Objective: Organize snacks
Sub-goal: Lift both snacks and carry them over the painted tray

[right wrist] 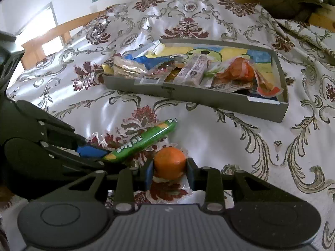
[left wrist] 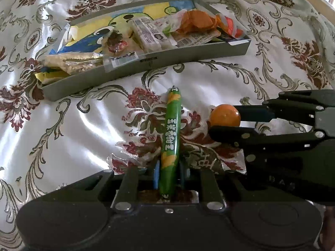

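Across the left wrist view, my left claw [left wrist: 168, 179] is clamped on the near end of a green sausage stick [left wrist: 170, 138], which runs straight out between the blue pads and points toward the grey tray [left wrist: 146, 67]. I judge this end-on hold is meant to let me lay the stick lengthwise among the snack packets [left wrist: 155, 33] already lying there. My right claw [left wrist: 225, 118] enters from the right, gripping an orange ball-shaped snack [left wrist: 225, 115]. The stick's near tip is hidden by the claw body, and whether its far end rests on the patterned cloth [left wrist: 73, 125] I cannot tell.

Over in the right wrist view, the right claw [right wrist: 169, 167] pinches the orange snack [right wrist: 169, 163] by its sides, just above the cloth [right wrist: 230, 136]. The left claw [right wrist: 108, 155] holds the stick [right wrist: 142, 142] just beside it. The tray [right wrist: 199, 98] lies well apart ahead. Packet labels are too blurred to read, and the tray floor is mostly covered.
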Demonstrator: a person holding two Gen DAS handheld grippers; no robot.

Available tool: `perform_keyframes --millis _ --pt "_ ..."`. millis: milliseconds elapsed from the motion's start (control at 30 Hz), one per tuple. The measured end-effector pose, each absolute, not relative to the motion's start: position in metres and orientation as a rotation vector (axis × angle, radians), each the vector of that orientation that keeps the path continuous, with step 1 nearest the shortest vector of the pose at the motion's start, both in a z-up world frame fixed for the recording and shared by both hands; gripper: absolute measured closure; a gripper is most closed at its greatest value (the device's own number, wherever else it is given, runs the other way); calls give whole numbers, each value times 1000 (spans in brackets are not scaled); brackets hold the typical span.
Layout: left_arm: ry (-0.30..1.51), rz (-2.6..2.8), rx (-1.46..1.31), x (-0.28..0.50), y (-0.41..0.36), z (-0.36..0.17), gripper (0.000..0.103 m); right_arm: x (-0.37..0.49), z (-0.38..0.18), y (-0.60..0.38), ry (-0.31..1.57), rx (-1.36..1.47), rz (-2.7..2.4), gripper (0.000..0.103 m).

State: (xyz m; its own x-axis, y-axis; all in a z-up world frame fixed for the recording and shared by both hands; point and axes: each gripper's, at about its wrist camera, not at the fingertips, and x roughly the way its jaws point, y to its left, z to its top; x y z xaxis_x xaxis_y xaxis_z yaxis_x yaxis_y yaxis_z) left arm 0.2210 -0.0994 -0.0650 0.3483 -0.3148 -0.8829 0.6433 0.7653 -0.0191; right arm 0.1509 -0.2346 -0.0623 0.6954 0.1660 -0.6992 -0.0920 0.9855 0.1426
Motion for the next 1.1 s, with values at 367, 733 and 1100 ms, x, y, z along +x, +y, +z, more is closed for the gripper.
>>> perform_keyframes --millis 367,733,1100 --pt "1065 -579 114 197 -76 -51 85 140 -48 -247 742 155 125 67" --pt "1098 -603 -328 171 -49 -37 85 131 -29 -263 648 202 112 67" --pt "802 -595 -253 187 -58 3 85 143 -13 -283 529 239 64 67"
